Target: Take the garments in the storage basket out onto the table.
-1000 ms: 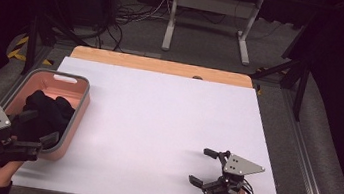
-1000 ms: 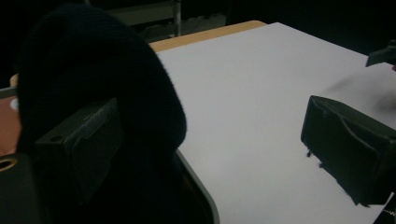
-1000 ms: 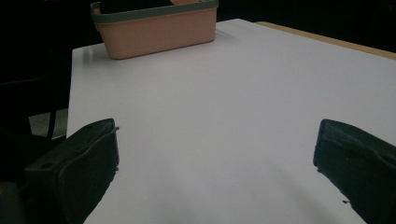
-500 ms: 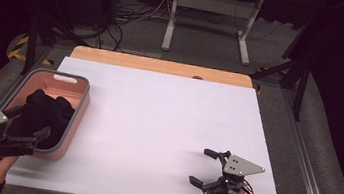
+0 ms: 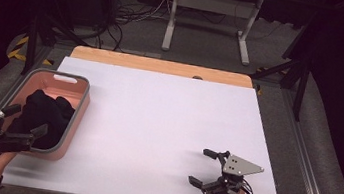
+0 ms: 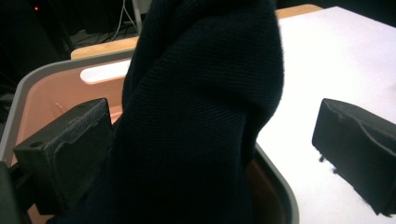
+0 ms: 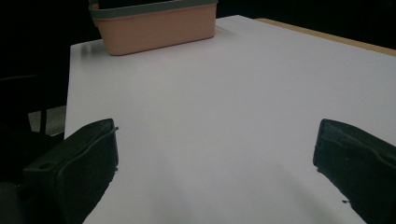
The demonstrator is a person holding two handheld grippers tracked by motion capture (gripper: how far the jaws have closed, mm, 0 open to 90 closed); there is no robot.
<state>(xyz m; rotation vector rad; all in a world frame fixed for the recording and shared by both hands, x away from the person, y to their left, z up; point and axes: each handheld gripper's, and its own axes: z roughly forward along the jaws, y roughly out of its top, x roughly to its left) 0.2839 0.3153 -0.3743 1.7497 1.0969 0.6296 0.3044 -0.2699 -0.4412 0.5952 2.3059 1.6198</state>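
A wide white rectangular tabletop (image 5: 156, 125) with a bare wooden strip along its far edge carries a salmon-pink plastic bin with a grey rim (image 5: 77, 115) at its left side. A black knitted cloth (image 5: 47, 113) lies bunched inside the bin. The left gripper (image 5: 25, 125), jaws spread, straddles the cloth at the bin's near end. The right gripper (image 5: 206, 169) rests near the table's front right, jaws spread over bare surface.
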